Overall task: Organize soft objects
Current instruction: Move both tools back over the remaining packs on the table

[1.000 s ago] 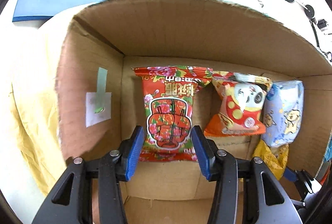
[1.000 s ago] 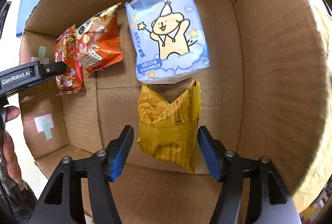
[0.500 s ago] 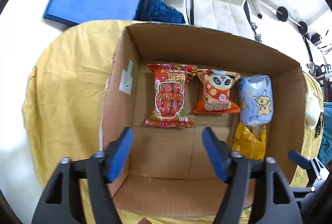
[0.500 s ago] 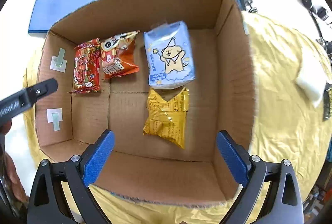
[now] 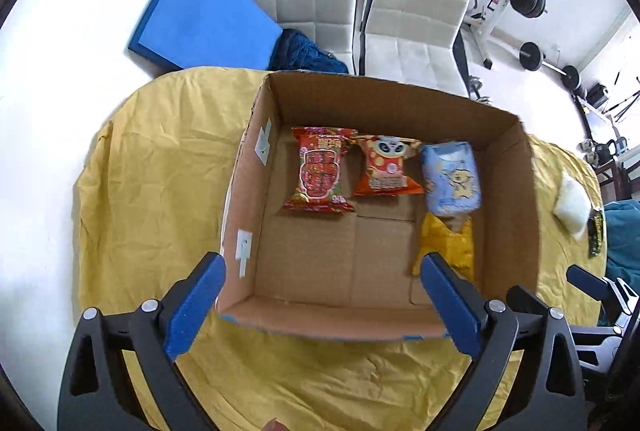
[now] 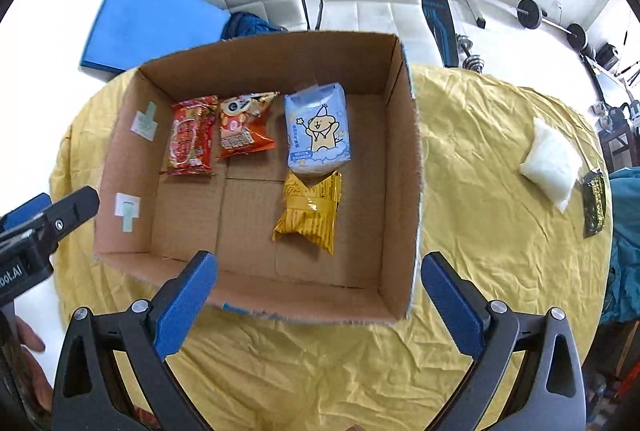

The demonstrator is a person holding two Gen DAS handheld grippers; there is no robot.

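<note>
An open cardboard box [image 5: 248, 215] [image 6: 404, 171] holds a red packet [image 5: 320, 171] [image 6: 191, 141], an orange panda packet [image 5: 386, 171] [image 6: 242, 135], a blue tissue pack [image 5: 452, 179] [image 6: 318, 131] and a yellow packet [image 5: 448, 247] [image 6: 310, 211]. My left gripper [image 5: 322, 263] hangs above the box's near left part, jaws opening, nothing between them. My right gripper [image 6: 319, 259] hangs above the near wall, jaws opening too, and holds nothing. A white soft pack [image 6: 550, 165] and a dark packet [image 6: 594, 203] lie on the cloth to the right.
The box stands on a wrinkled yellow cloth [image 6: 480, 151] over a round table. Two white chairs [image 5: 416, 11] and a blue mat [image 5: 200, 11] are behind it. Weights and a bench stand at the far right. A hand shows at the lower left of the right wrist view.
Both grippers have risen out of the box and spread their jaws wide. The red packet and the yellow packet stay lying on the box floor, free of the pads.
</note>
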